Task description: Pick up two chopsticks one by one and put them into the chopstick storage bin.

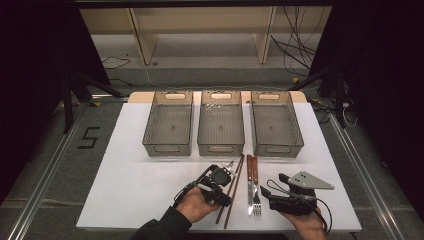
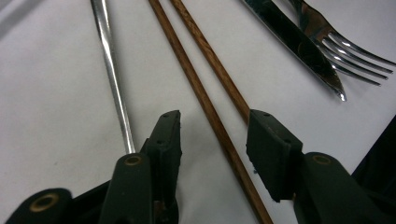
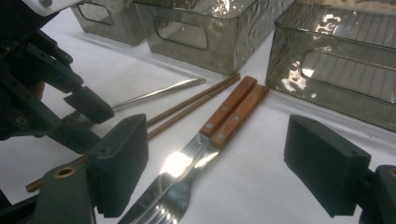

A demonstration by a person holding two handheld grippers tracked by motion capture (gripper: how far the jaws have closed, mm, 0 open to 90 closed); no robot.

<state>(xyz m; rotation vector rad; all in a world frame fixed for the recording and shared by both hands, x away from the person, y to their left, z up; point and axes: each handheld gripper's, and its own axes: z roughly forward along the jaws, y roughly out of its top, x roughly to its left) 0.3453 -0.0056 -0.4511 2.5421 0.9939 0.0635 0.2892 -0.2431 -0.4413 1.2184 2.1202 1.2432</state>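
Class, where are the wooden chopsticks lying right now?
In the high view, the chopsticks lie on the white table, right beside the left tongs, with the knife on their right.

Only readable mark: a black "5" (image 1: 88,137) on the grey floor mat (image 1: 60,165), well off to the left of the left gripper (image 1: 224,175), beyond the table edge. Nothing legible on bins, cutlery or grippers.

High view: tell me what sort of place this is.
Probably a recording studio or lab: dark curtains flank the white table, loose cables run over the floor, and a floor marking "5".
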